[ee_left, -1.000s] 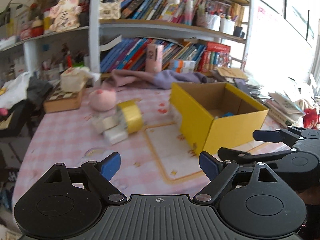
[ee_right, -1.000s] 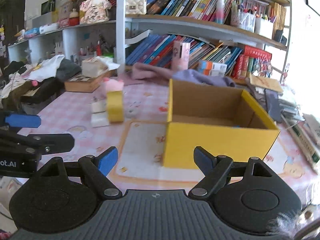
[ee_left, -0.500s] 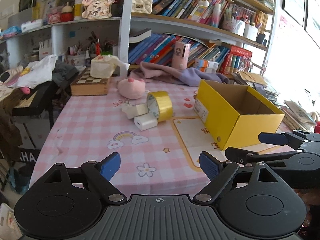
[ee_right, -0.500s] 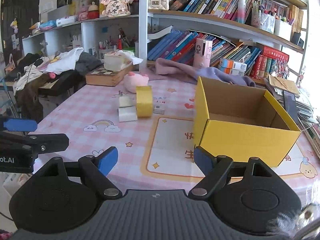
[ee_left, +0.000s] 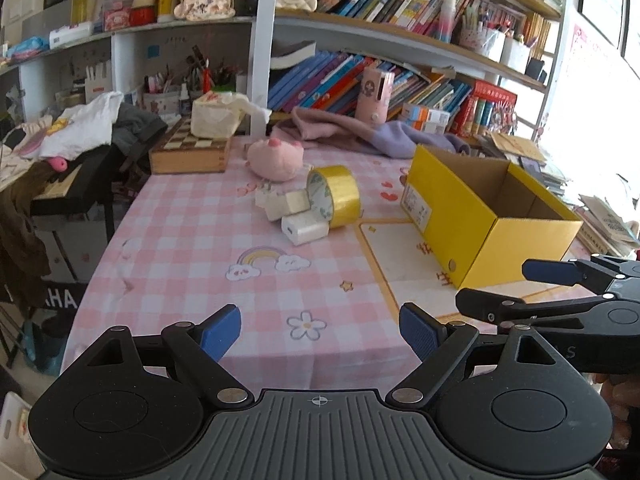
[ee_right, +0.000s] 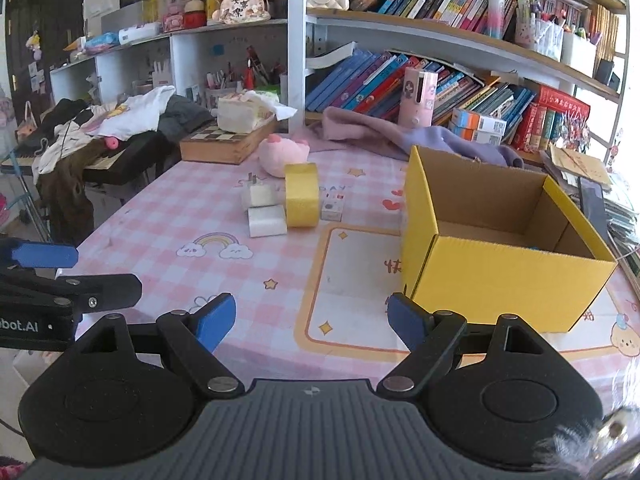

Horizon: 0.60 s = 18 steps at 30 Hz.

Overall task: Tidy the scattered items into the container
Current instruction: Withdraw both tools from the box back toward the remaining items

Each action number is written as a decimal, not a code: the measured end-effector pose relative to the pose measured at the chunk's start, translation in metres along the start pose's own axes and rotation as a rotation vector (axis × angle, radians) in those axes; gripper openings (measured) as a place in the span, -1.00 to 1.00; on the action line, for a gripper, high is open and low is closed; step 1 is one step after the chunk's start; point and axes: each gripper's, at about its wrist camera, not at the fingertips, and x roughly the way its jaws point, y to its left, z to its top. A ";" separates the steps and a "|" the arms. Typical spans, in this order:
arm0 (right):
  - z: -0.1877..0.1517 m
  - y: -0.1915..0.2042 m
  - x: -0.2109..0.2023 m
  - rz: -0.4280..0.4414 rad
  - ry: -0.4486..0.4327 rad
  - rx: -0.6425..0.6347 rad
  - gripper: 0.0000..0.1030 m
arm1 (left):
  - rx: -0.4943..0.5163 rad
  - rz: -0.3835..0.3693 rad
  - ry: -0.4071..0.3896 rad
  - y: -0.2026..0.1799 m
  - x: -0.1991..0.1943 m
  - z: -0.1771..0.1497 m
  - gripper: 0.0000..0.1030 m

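Observation:
An open yellow cardboard box stands on the right of the pink checked table. A yellow tape roll stands on edge mid-table, with two white charger blocks beside it, a small white box to its right and a pink plush toy behind. My left gripper is open and empty, held back over the table's near edge. My right gripper is open and empty, in front of the box. Something blue shows inside the box.
A wooden chess box with a tissue pack sits at the back left. Purple cloth lies behind the box. Bookshelves stand behind the table. A chair with clothes stands to the left. Stacked books lie at the right.
Both grippers have drawn back from the table, so the box and items look farther away. Both stay open and empty. Nothing on the table has moved.

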 end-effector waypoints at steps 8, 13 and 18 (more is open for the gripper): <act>-0.002 -0.005 0.003 0.000 0.037 0.016 0.60 | 0.003 -0.010 0.041 -0.004 0.007 -0.003 0.72; 0.000 -0.008 0.008 0.008 0.058 0.004 0.60 | 0.015 0.002 0.061 -0.011 0.013 -0.003 0.72; 0.006 -0.011 0.021 0.030 0.074 -0.024 0.60 | 0.000 0.009 0.082 -0.011 0.024 -0.001 0.72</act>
